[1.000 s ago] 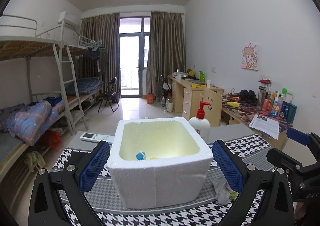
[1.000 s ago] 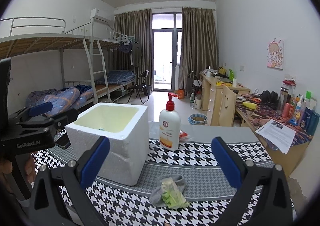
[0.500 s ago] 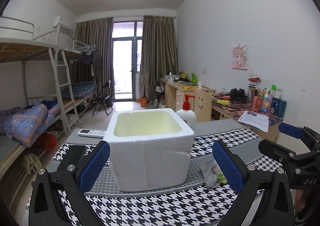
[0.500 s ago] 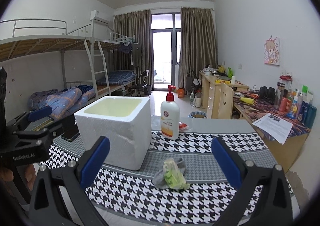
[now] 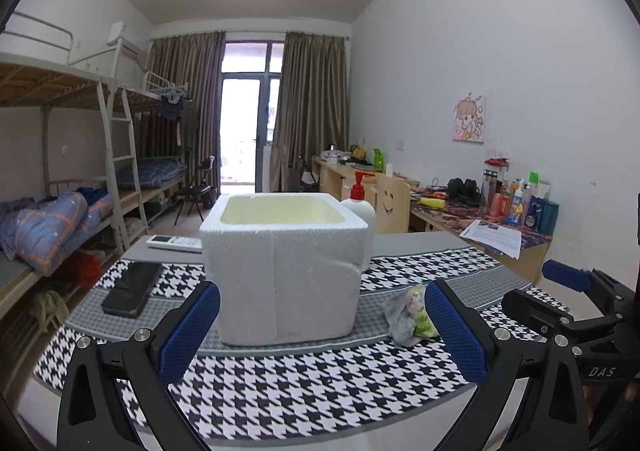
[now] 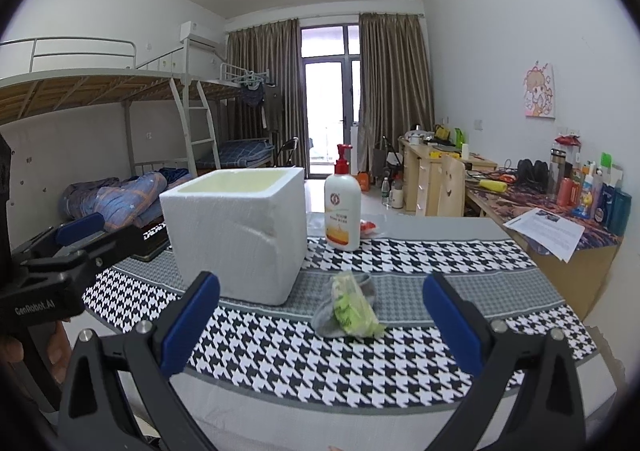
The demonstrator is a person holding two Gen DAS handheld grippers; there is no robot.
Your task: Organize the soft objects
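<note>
A white foam box [image 5: 286, 269] [image 6: 238, 235] stands open-topped on the houndstooth cloth [image 5: 304, 391] [image 6: 304, 347]; its inside is hidden from here. To its right lies a crumpled grey and green soft bundle [image 5: 412, 317] [image 6: 352, 307]. My left gripper [image 5: 322, 333] hangs open in front of the box, nothing between its blue pads. My right gripper [image 6: 320, 325] is open too, with the bundle lying on the cloth just beyond its fingertips. Each gripper shows at the edge of the other's view.
A lotion pump bottle [image 6: 342, 207] stands behind the box on the right. A black phone [image 5: 132, 289] and a white remote [image 5: 174, 242] lie left of the box. A paper sheet [image 6: 546, 231] sits at the right. A bunk bed [image 5: 60, 211] fills the left.
Both grippers have pulled back and dropped lower; the box interior with its small items is no longer seen. Both stay open.
</note>
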